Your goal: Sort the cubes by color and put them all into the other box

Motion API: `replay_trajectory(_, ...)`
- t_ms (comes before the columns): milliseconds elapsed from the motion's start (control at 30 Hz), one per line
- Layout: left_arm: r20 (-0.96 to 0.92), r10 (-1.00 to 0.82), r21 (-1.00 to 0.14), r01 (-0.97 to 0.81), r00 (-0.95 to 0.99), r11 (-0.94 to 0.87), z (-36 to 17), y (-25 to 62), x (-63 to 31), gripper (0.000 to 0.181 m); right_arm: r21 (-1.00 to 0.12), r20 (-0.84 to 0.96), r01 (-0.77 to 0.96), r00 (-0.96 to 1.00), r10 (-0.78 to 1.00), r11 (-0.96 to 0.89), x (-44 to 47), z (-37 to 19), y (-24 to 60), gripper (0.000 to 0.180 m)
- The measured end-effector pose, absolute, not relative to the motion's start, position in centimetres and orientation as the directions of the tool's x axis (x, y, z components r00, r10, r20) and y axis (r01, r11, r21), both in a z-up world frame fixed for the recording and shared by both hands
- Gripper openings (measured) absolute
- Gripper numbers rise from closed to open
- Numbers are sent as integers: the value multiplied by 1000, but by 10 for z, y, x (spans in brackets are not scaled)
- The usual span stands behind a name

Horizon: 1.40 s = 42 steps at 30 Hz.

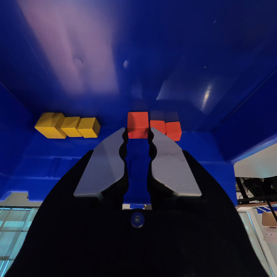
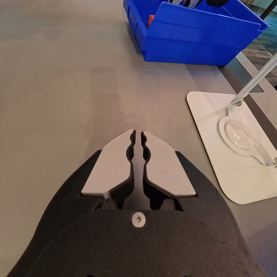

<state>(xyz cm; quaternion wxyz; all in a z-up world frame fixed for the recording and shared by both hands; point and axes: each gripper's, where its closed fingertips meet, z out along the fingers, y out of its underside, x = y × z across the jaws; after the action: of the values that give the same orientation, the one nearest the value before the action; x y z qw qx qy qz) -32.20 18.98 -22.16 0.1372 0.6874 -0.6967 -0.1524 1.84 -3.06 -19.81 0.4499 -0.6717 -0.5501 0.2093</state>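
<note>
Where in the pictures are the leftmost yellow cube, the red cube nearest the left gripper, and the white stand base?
leftmost yellow cube [image 1: 50,125]: left wrist view, on its top face.
red cube [image 1: 137,124]: left wrist view, on its front face.
white stand base [image 2: 209,107]: right wrist view, on bare plate.

Inside the blue box my left hand-held gripper had bare floor between its parted fingers, but the red cubes stood at twelve o'clock against the far wall, the nearest level with the tips. Three yellow cubes blocked ten o'clock. Walls closed nine and three. My right hand-held gripper had open table from nine to twelve; the box stood at one o'clock, a white stand base at three.
</note>
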Motion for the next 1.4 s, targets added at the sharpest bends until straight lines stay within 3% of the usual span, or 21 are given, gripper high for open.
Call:
replay_trajectory(33, -11, -1000, 384, -923, -17, 11, -222, 188, -316, 25, -835, 213, 551, 307, 928, 9, 19, -198, -31, 7)
replay_trajectory(633, -15, -999, 387, -922, -29, 21, -230, 185, -302, 28, -837, 218, 547, 307, 926, 16, 18, -197, -32, 7)
replay_trajectory(733, -62, -998, 324, -946, -6, -15, -217, 187, -295, 28, -840, 224, 542, 307, 925, 24, 18, -195, -32, 8)
replay_trajectory(833, -108, -991, 141, -985, 84, -99, -189, 186, -284, 28, -844, 253, 534, 313, 916, 50, 18, -191, -31, 11)
replay_trajectory(967, -108, -974, -212, -962, 198, -172, -139, 160, -261, 27, -840, 336, 529, 327, 883, 123, 17, -179, -30, 18)
replay_trajectory(1167, 128, -967, -731, -639, 219, -241, -80, 70, -192, 27, -812, 523, 473, 335, 784, 341, -9, -129, -41, 37)
replay_trajectory(1267, 263, -962, -860, -435, 72, -267, -66, 15, -149, 27, -724, 670, 464, 302, 678, 510, -29, -96, -49, 44)
replay_trajectory(1400, 358, -927, -903, -298, -116, -311, -57, -39, -100, 27, -598, 796, 464, 245, 554, 654, -53, -69, -52, 47)
